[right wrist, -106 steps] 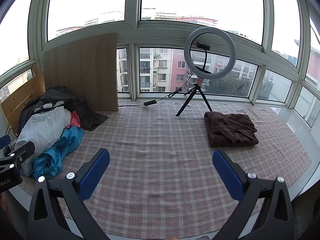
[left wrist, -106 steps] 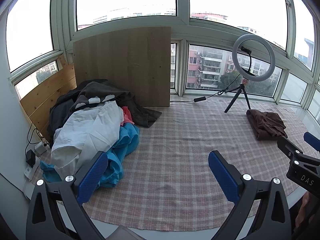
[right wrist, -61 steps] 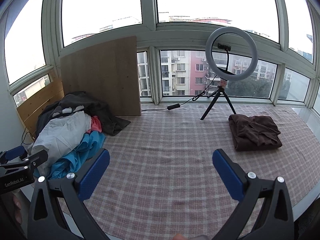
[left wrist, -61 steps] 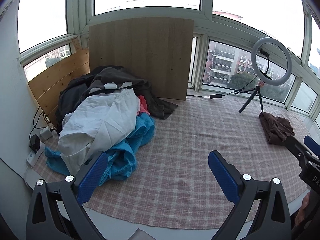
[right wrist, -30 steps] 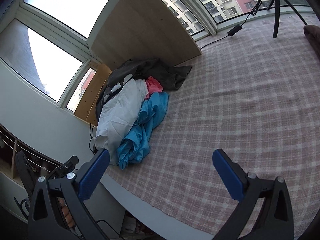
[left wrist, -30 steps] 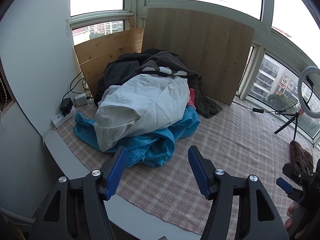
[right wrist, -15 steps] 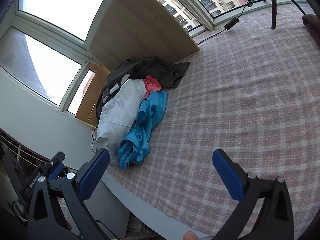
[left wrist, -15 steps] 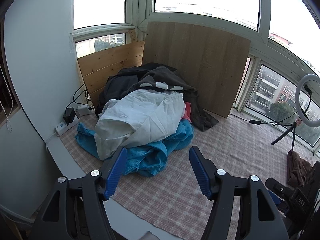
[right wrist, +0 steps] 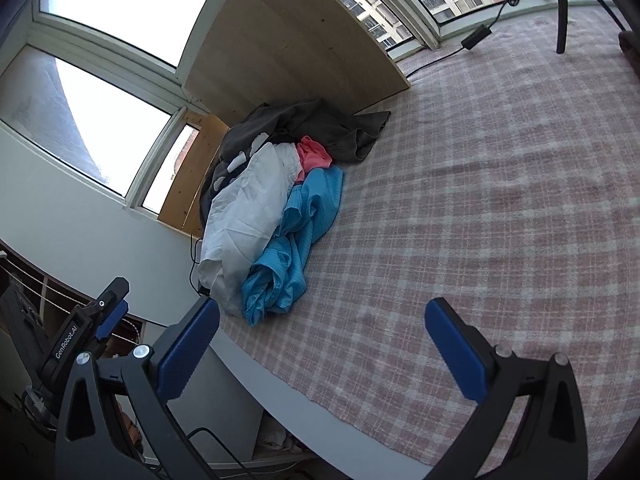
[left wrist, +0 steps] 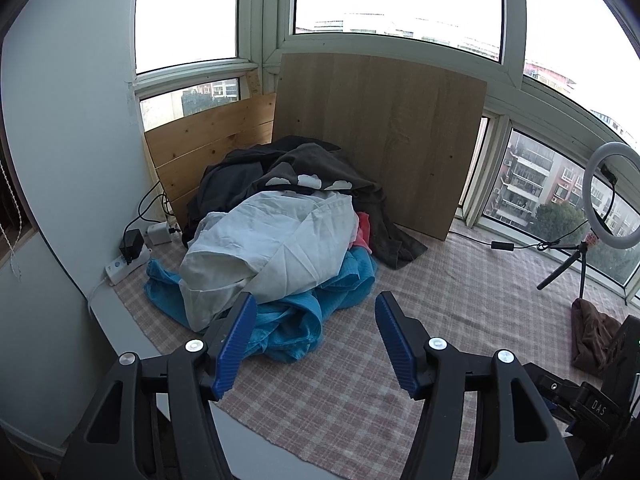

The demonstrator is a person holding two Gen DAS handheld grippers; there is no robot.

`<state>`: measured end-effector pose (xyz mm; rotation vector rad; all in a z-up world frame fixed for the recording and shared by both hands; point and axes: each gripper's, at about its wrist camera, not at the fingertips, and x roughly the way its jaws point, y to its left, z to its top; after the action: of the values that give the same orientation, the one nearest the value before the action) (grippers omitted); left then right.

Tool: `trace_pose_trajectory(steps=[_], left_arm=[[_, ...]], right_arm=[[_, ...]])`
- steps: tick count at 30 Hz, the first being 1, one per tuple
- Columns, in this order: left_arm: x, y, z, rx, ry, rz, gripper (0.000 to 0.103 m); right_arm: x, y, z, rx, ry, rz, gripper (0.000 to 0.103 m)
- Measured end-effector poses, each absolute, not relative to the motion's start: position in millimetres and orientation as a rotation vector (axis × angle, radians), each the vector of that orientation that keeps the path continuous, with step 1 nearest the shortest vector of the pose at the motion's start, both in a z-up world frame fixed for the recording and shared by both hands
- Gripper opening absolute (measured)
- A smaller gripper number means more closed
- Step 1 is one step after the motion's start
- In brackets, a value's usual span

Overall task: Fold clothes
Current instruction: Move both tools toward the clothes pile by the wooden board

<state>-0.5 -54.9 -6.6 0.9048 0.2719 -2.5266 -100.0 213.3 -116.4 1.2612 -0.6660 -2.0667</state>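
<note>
The left hand-held gripper (left wrist: 316, 340) is a black plastic frame with triangular cut-outs and two ribbed blue pads (left wrist: 234, 346) on its fingers; round silver screws sit at each finger's joints. The right hand-held gripper (right wrist: 322, 352) has the same black frame, smooth blue pads (right wrist: 188, 354) and silver screws. At 9 o'clock in the right wrist view, the left unit's black side bears white "GenRobot.AI" lettering.

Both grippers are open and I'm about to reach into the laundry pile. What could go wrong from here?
The white garment lies on the blue garment; a pinch may lift both. The pile sits near the platform edge by the power strip, so a tug might drag clothes off or onto it. The left gripper hangs at the blue fabric, not the white.
</note>
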Motion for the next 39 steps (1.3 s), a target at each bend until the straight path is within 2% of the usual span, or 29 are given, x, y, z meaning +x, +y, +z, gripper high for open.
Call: trace_pose_trajectory(steps=[8, 22, 29, 34, 39], left_arm=[[-4.4, -70.4, -11.7, 0.914, 0.253, -2.536, 0.059], [-33.2, -193.0, -4.6, 0.902, 0.307, -2.582, 0.059], [-60.4, -295.0, -2.6, 0.935, 0.404, -2.6, 0.057], [-78.1, -350.3, -5.7, 0.943, 0.462, -2.601, 0.057], [-90.0, -383.0, -12.0, 0.954, 0.444, -2.606, 0.057]], right_arm=[[-103.3, 196.0, -95.0, 1.2, -0.53, -2.189, 0.103], [-130.6, 123.3, -43.5, 1.013, -0.28, -2.43, 0.103], [-176.2, 50.5, -15.2, 0.901, -0.012, -2.533, 0.103], [-228.5, -16.5, -17.0, 0.967, 0.088, -2.494, 0.103], [-268.0, -80.2, -22.7, 0.979, 0.244, -2.485, 0.103]])
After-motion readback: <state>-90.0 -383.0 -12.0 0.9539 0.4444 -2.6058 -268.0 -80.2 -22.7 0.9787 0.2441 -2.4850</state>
